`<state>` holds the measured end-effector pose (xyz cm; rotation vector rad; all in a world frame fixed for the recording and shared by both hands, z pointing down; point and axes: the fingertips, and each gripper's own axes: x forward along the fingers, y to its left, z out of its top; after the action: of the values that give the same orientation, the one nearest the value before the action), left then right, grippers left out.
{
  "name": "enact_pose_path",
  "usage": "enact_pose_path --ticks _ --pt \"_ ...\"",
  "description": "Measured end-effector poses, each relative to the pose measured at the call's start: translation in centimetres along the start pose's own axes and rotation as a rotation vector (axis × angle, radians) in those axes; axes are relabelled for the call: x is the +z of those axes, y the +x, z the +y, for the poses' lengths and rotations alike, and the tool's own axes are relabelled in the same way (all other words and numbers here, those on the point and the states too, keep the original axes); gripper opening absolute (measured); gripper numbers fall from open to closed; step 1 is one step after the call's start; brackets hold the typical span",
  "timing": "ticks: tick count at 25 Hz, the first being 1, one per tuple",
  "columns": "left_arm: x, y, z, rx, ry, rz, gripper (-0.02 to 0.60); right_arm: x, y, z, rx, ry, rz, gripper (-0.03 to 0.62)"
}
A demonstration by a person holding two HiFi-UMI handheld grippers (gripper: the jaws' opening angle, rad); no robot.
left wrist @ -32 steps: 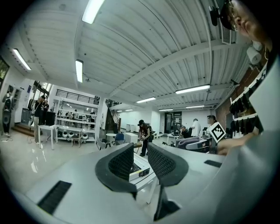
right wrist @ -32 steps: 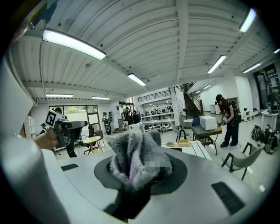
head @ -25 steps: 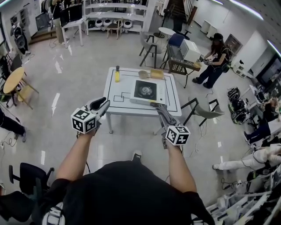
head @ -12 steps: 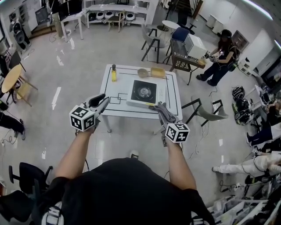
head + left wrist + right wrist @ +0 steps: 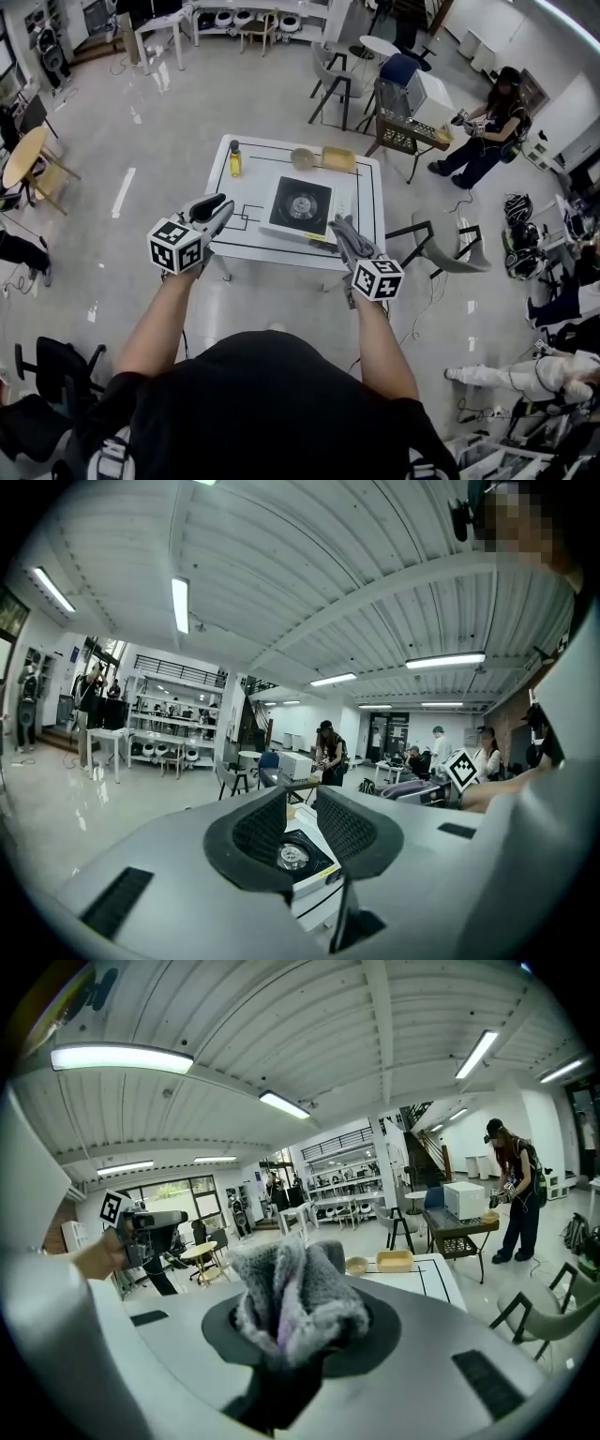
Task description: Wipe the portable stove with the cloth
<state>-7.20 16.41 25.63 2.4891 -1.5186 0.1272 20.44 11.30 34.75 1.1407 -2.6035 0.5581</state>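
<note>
A white surface (image 5: 246, 202) marked with black lines stands on the glossy floor (image 5: 141, 122) of a large workshop (chairs, shelves and other people around it). The portable stove (image 5: 302, 204), white with a black top and a round burner, sits on it toward the near right side. A yellow bottle (image 5: 234, 159), a bowl (image 5: 303, 157) and a yellow tray (image 5: 338, 159) line the far side. The right hand-held gripper (image 5: 343, 232) clamps the bunched grey cloth (image 5: 298, 1299); the left hand-held gripper (image 5: 302, 827) is closed and empty
</note>
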Motion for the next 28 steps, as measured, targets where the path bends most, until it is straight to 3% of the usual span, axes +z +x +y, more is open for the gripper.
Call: enact_pose_path --ticks 15,28 --pt "1.3 11.7 1.6 0.066 -0.008 0.029 0.117 2.8 7.3 -10.6 0.094 -0.031 0.052 0.115" --pt "2.0 16.4 2.3 0.066 0.004 0.037 0.117 5.4 9.9 -15.6 0.056 -0.02 0.021 0.115"
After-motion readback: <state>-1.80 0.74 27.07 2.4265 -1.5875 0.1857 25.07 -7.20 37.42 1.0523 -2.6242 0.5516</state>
